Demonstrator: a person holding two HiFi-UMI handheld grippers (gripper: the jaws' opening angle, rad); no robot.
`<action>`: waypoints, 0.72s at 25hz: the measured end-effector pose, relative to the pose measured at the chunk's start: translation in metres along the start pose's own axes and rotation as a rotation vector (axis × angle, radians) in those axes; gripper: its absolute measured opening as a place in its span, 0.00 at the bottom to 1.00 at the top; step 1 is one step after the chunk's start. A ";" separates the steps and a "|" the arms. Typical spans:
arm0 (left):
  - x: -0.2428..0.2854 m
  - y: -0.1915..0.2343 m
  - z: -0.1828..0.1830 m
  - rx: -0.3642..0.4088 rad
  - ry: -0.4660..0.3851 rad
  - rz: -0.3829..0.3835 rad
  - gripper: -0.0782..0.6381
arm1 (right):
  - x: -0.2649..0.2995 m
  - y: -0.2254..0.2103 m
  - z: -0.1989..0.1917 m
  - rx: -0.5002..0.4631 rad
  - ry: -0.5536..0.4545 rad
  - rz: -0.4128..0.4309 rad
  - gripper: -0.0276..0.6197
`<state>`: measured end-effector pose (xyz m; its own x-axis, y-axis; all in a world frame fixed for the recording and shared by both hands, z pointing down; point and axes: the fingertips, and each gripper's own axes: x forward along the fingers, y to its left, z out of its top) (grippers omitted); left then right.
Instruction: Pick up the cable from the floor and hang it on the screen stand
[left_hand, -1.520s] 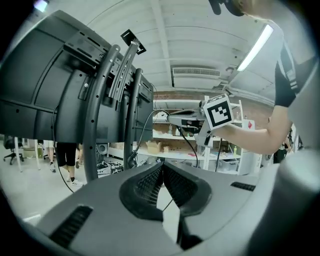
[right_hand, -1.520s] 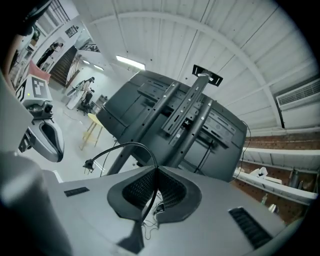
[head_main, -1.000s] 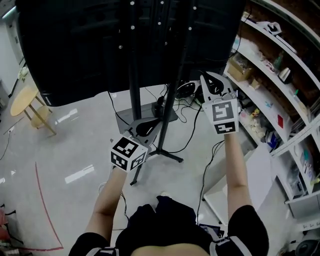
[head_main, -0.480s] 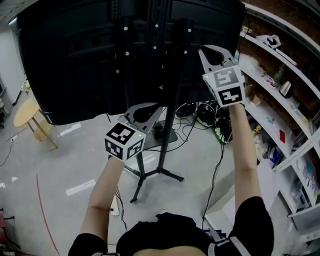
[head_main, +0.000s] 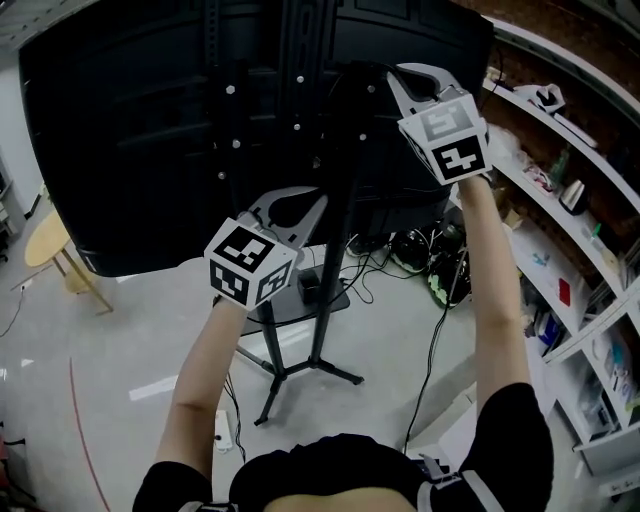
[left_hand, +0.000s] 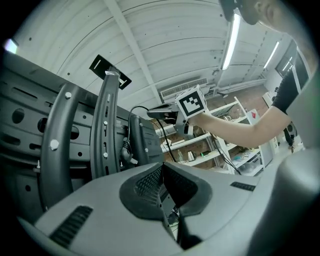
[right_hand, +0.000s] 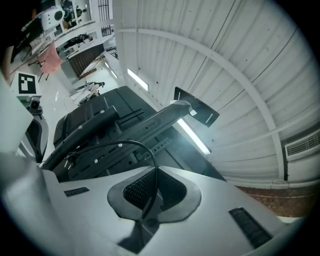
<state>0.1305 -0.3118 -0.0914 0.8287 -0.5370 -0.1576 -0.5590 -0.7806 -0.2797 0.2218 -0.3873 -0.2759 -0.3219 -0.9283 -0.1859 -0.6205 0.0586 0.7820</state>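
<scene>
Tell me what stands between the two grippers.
The screen stand's black upright post stands between the left gripper and the right gripper, in the head view.

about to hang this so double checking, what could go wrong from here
1. The right gripper pinches only a thin cable; it might slip out before it is draped.
2. The loose plug end arcs free and could snag on the screen stand brackets.

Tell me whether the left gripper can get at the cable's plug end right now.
Probably yes: what looks like the cable's plug hangs beside the stand's upright just ahead of the left gripper, with nothing between, though its shut jaws must open first.
</scene>
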 end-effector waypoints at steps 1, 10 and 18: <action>0.005 0.003 0.003 -0.003 0.000 0.002 0.12 | 0.006 -0.003 0.000 -0.008 0.005 0.009 0.10; 0.032 0.023 0.021 0.004 0.001 0.019 0.12 | 0.054 -0.027 -0.013 -0.057 0.056 0.083 0.10; 0.038 0.030 0.021 0.003 0.011 0.043 0.12 | 0.068 -0.019 -0.035 -0.075 0.112 0.150 0.10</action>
<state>0.1465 -0.3487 -0.1258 0.8038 -0.5731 -0.1594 -0.5937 -0.7560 -0.2757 0.2367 -0.4649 -0.2823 -0.3228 -0.9465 0.0005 -0.5149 0.1760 0.8390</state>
